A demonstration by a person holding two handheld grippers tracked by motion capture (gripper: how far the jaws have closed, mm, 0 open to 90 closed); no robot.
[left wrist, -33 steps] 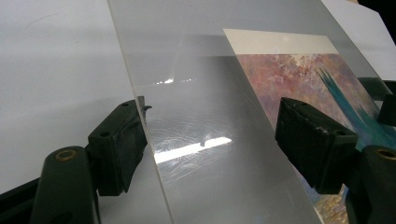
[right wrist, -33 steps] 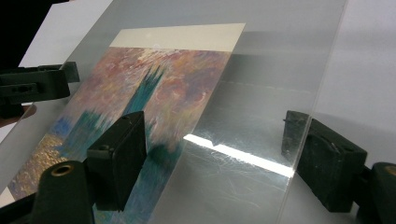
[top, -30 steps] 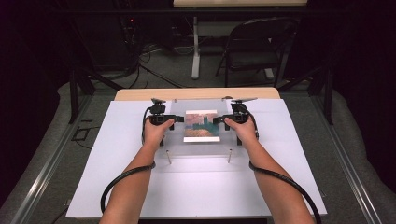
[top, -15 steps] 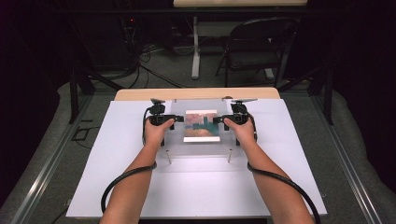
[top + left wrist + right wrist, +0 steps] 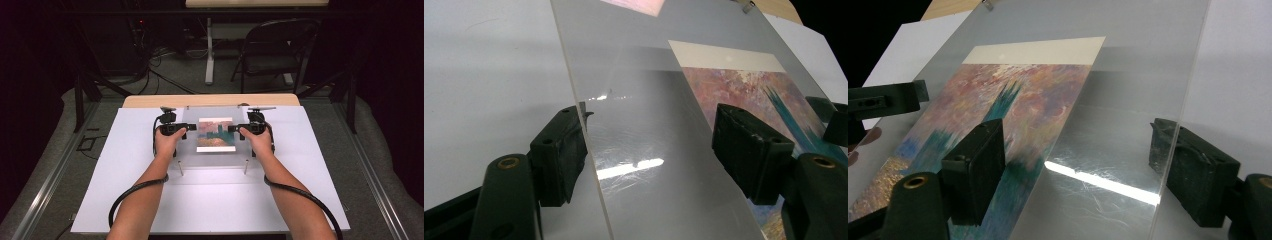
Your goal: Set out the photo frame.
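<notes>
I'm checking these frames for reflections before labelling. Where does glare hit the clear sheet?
Left gripper view: a bright streak on the clear sheet low between the fingers. Right gripper view: a longer white streak below the print. High view: the sheet reads evenly, no hot spot; the room beyond is dark.

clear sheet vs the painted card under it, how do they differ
The clear sheet is see-through and glossy, with glare streaks; the painted card is opaque, in pinks and teal with a cream band. The sheet is wider, reaching past the card on both sides. The sheet lies above the card. Both are flat rectangles.
</notes>
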